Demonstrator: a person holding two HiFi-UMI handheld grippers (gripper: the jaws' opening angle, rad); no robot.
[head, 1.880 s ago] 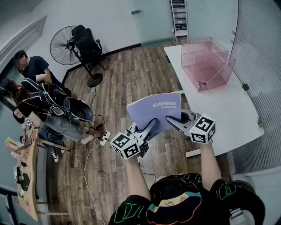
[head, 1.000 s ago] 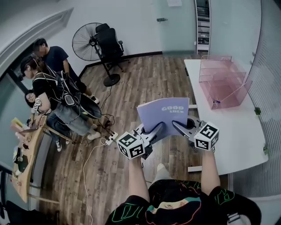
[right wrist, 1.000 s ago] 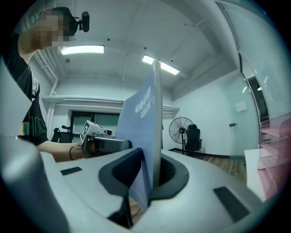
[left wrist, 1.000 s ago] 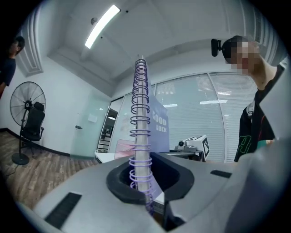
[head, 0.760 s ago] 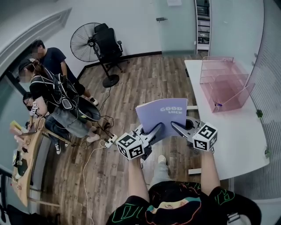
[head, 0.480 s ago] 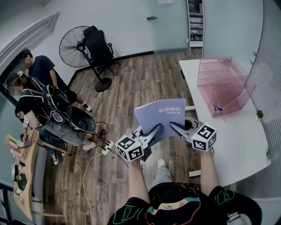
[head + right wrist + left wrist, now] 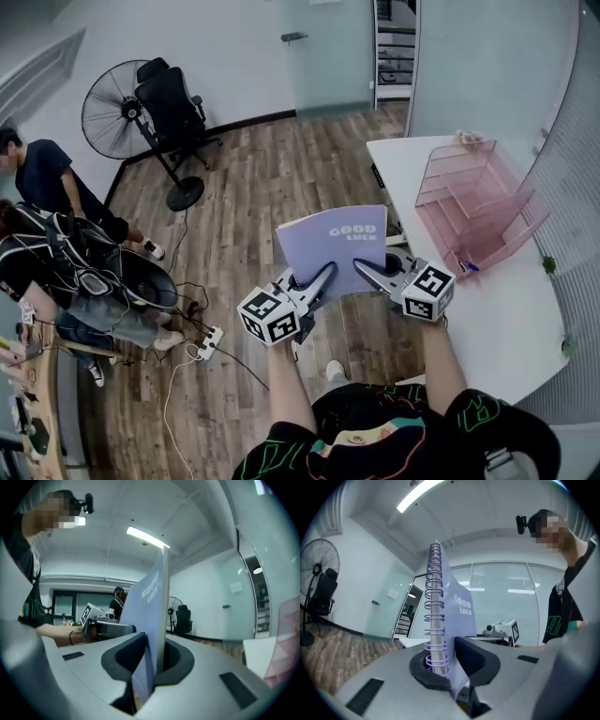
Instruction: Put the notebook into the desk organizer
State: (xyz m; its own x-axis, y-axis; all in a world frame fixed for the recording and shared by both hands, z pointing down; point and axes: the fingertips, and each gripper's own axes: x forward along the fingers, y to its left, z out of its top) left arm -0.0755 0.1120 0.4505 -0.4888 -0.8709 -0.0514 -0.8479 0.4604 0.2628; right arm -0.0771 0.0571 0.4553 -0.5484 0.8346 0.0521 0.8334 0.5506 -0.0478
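I hold a lilac spiral notebook upright in the air between both grippers, its cover reading GOOD LUCK. My left gripper is shut on its lower left corner at the spiral binding. My right gripper is shut on the lower right edge of the notebook. The pink see-through desk organizer stands on the white desk, to the right of the notebook and a little beyond it.
Wooden floor lies under the notebook. A standing fan and a black office chair are at the back left. Seated people are at the far left. A glass partition runs behind the desk.
The view has swung right and the desk with the organizer has come closer to both grippers. The notebook stays gripped the same way in both.
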